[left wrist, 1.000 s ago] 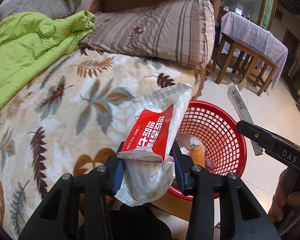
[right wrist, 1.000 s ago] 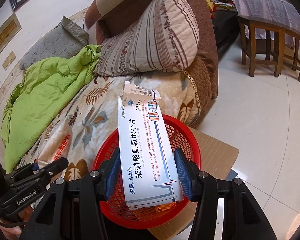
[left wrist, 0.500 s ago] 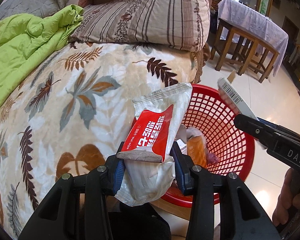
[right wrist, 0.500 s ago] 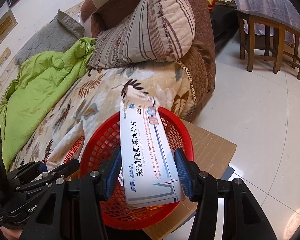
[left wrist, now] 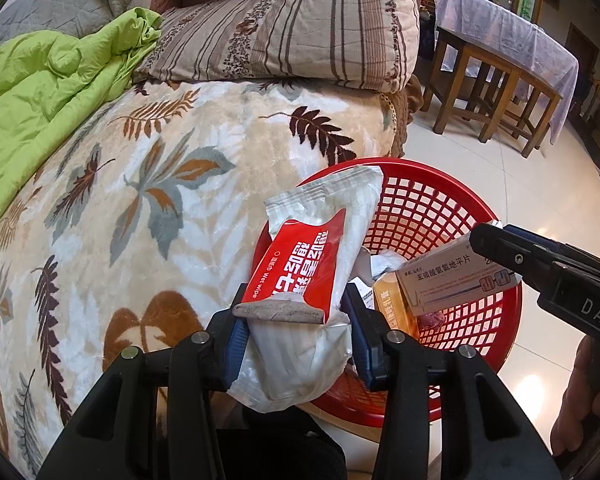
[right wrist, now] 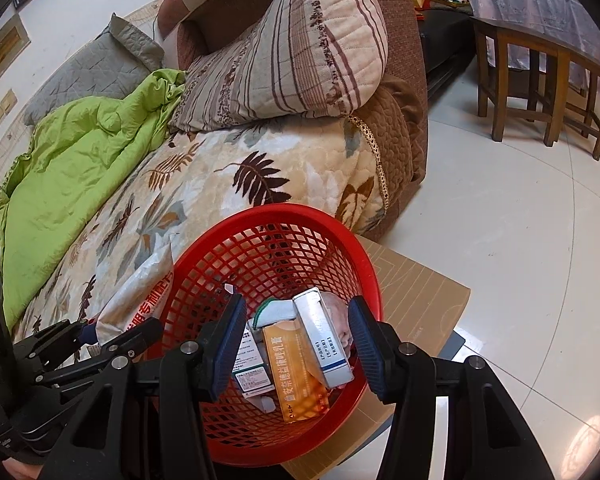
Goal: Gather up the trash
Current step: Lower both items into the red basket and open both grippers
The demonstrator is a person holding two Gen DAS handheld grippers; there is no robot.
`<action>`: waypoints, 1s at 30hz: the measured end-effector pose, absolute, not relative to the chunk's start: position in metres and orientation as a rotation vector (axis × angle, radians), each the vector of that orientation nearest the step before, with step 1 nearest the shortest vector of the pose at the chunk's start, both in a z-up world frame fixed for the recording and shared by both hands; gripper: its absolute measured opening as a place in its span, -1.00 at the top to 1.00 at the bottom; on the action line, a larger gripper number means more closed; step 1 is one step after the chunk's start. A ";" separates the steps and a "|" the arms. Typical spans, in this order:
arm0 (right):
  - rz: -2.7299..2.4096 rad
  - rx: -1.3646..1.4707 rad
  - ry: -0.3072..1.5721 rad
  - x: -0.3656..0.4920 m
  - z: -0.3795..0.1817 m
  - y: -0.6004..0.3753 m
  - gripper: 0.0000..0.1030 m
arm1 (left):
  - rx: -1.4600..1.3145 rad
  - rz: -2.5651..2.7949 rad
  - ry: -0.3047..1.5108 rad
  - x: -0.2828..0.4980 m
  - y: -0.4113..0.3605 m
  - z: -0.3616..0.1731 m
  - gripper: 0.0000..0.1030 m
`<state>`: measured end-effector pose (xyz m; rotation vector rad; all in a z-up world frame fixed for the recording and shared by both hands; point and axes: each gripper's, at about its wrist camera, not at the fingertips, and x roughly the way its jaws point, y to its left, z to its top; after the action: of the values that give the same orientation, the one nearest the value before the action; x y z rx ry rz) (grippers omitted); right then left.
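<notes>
Right wrist view: right gripper (right wrist: 296, 344) now spread, empty; white medicine box (right wrist: 326, 344), clamped a second ago, lies inside red basket (right wrist: 352, 248). Left gripper (left wrist: 296, 338) still clamps wet-wipe packet (left wrist: 312, 264) over basket rim.

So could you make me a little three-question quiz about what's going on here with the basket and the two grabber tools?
1. True or false: the left gripper is shut on the wet wipe packet.
2. Where does the white medicine box lie now? A) on the leaf-pattern blanket B) in the red basket C) on the floor
3. Fill in: the right gripper is ____ above the basket, with nothing between its fingers.

Key
1. True: the packet is pinched between its blue pads.
2. B: it lies beside an orange box among the other trash.
3. Open.
</notes>
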<state>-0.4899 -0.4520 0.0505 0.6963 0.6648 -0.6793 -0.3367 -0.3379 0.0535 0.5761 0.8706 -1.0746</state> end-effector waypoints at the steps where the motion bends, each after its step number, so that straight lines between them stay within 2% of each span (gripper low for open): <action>1: -0.678 0.696 0.665 -0.490 0.051 -0.452 -0.12 | 0.573 -1.077 0.875 -0.336 -0.338 0.053 0.09; 12: -0.697 0.685 0.648 -0.487 0.057 -0.451 -0.13 | 0.536 -1.104 0.874 -0.337 -0.333 0.061 -0.16; 15: -0.705 0.662 0.626 -0.482 0.064 -0.453 -0.18 | 0.512 -1.100 0.862 -0.335 -0.328 0.068 -0.27; 21: -0.729 0.577 0.575 -0.472 0.091 -0.454 -0.18 | 0.451 -1.086 0.843 -0.325 -0.315 0.087 -0.36; 27: -0.769 0.500 0.550 -0.472 0.111 -0.445 -0.38 | 0.429 -1.062 0.795 -0.319 -0.304 0.099 -0.49; 30: -0.823 0.467 0.564 -0.474 0.113 -0.436 -0.57 | 0.433 -1.050 0.766 -0.318 -0.295 0.102 -0.54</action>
<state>-0.4742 -0.4364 0.1134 0.4673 0.5643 -0.8234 -0.3179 -0.2950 0.1019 0.4334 0.7662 -1.0497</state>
